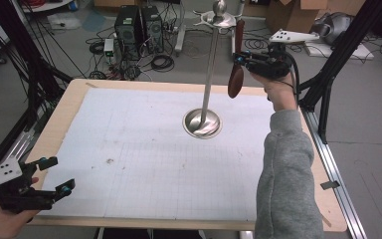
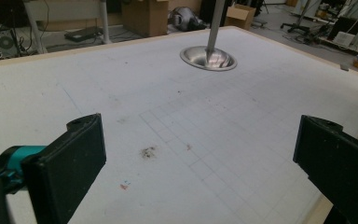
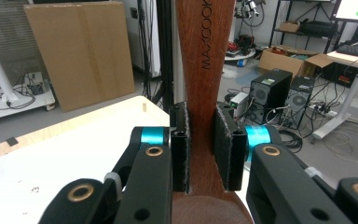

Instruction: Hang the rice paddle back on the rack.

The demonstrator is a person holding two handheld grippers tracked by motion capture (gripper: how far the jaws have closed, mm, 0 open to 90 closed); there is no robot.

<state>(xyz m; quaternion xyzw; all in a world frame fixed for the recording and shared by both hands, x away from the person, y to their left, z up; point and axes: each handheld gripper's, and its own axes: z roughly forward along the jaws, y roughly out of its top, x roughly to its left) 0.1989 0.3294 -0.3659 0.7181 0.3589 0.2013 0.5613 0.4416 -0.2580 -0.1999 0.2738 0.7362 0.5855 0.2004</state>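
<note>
Up by the stand (image 1: pixel 210 74), right gripper (image 1: pixel 242 59) clamped on wooden spoon (image 1: pixel 236 79), left gripper (image 1: pixel 54 175) wide, low over table (image 1: pixel 144 149) corner.

The wooden spoon (image 1: pixel 236 74) is dark reddish-brown, its oval bowl hanging downward and its handle rising toward the top of the metal stand (image 1: pixel 211 64) in the upper middle of the high view. It hangs upright, off the table, just right of the stand's pole. In the right gripper view its handle (image 3: pixel 204 93) runs up the middle of the frame, smooth-grained, with the letters MAXCOOK burnt in, and widens into the bowl at the bottom edge
</note>
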